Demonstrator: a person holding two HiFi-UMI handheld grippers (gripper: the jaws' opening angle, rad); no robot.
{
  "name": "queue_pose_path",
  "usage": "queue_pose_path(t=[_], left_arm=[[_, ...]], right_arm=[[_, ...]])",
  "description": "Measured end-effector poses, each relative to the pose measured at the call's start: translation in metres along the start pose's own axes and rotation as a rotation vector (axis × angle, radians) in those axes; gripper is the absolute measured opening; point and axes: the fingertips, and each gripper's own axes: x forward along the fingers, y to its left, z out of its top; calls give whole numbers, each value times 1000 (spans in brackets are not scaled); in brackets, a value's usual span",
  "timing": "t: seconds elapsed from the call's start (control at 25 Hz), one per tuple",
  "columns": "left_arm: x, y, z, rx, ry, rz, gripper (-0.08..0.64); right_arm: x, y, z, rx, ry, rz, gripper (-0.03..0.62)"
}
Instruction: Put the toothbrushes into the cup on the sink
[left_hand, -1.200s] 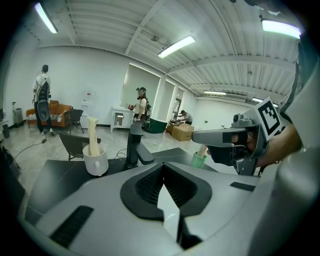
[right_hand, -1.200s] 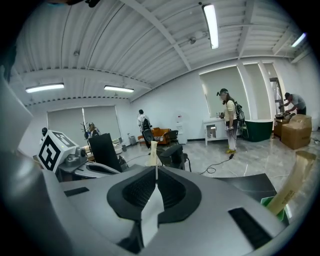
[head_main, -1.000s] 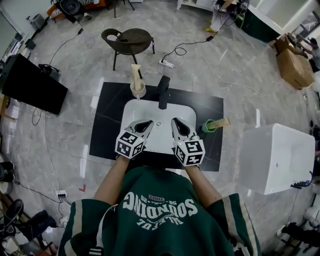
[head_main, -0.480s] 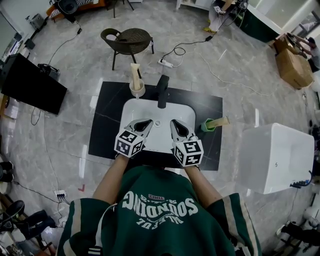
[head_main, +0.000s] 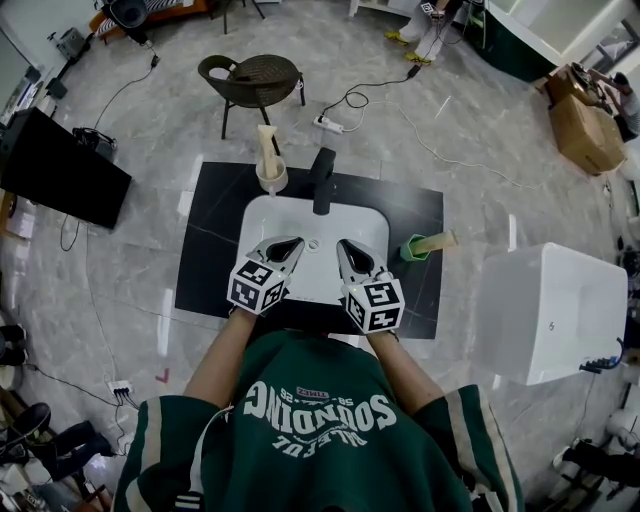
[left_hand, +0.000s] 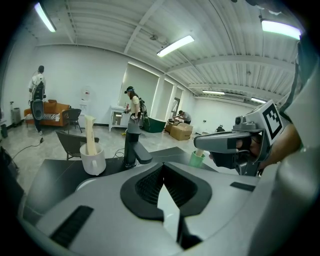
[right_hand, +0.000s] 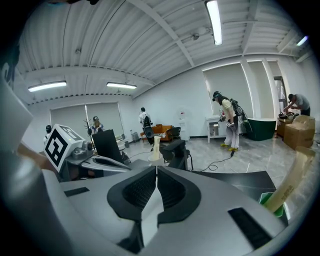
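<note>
Toothbrushes sit in two cups: one toothbrush (head_main: 268, 146) stands in the white cup (head_main: 271, 181) on the black desk (head_main: 215, 250), at the sink's (head_main: 300, 215) back left corner beside the tap (head_main: 322, 180). The other toothbrush (head_main: 436, 241) sticks out of the green cup (head_main: 411, 251) near the desk's right edge. My left tongs (head_main: 295, 243) and right tongs (head_main: 343, 245) are both closed on nothing, side by side over the sink's front half.

The sink (head_main: 275, 225) is white, the counter (head_main: 215, 250) and tap (head_main: 322, 180) are black. There is a white cup (head_main: 272, 180), a green cup (head_main: 412, 250), a green shirt (head_main: 320, 440)
</note>
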Motion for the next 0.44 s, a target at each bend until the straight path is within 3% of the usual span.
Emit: queue_pose_path(t=[0.44], left_arm=[[2,0,-3,-5,13,-5,11]], right_arm=[[-1,-2,-7,-9,19,6,46]])
